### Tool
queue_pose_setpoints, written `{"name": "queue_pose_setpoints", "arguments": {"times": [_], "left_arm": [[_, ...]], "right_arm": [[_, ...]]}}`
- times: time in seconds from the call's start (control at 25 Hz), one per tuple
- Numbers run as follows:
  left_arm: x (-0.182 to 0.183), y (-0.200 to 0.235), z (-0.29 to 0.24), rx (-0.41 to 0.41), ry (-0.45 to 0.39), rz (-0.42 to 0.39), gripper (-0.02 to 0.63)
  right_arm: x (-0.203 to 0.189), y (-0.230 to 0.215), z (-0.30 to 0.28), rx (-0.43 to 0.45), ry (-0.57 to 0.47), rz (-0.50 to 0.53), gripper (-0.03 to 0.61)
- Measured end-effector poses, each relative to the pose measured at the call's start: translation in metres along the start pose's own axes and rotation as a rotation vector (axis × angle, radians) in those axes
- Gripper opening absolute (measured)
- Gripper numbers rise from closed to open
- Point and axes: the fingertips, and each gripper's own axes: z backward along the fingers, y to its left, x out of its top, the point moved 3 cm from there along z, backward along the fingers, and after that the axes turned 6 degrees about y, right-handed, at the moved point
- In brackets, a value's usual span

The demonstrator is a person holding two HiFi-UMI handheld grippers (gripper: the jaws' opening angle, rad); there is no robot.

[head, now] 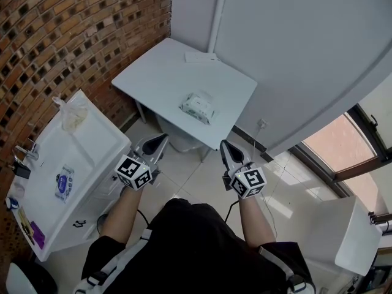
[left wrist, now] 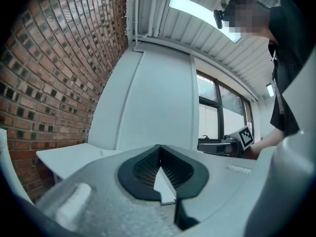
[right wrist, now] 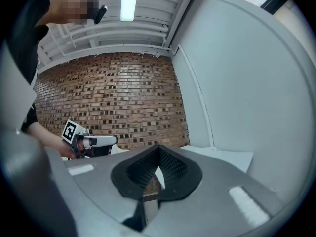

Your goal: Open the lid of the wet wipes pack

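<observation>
Standing back from the white table (head: 153, 78), the person holds both tools level and side by side above the tiled floor. I judge this a carrying pose rather than a working one, since neither tip is near anything. The left gripper (head: 157, 143) has its jaws pressed together with nothing between them; its own view shows the ribbed black pads (left wrist: 145, 167) meeting at the tip. The right gripper (head: 226, 148) is likewise closed and empty, its pads meeting in its own view. The wet wipes pack (head: 197, 107) lies flat near the middle of the table, well ahead of both tips, probably set there so that either tool can come at it from the near edge. Whether its lid is up or down is too small to tell from the head view, and neither gripper view shows the pack, so the scene fits a pack waiting to be opened as well as one already dealt with. A flat white sheet (head: 201, 57) lies at the table's far edge. On the side table (head: 104, 133) to the left are a blue-labelled packet (head: 64, 182) and a crumpled clear bag (head: 72, 112). No print can be read on either pack; the only crisp markings are the black-and-white squares on the marker cubes (head: 133, 171), which are patterns, not words.
</observation>
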Motion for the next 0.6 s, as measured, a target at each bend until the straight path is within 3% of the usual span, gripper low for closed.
{"name": "queue_pose_setpoints", "arguments": {"times": [0.6], "left_arm": [[0.000, 0.003, -0.020, -0.047, 0.022, -0.019, 0.002]], "right_arm": [[0.005, -0.016, -0.010, -0.007, 0.000, 0.006, 0.005]]}}
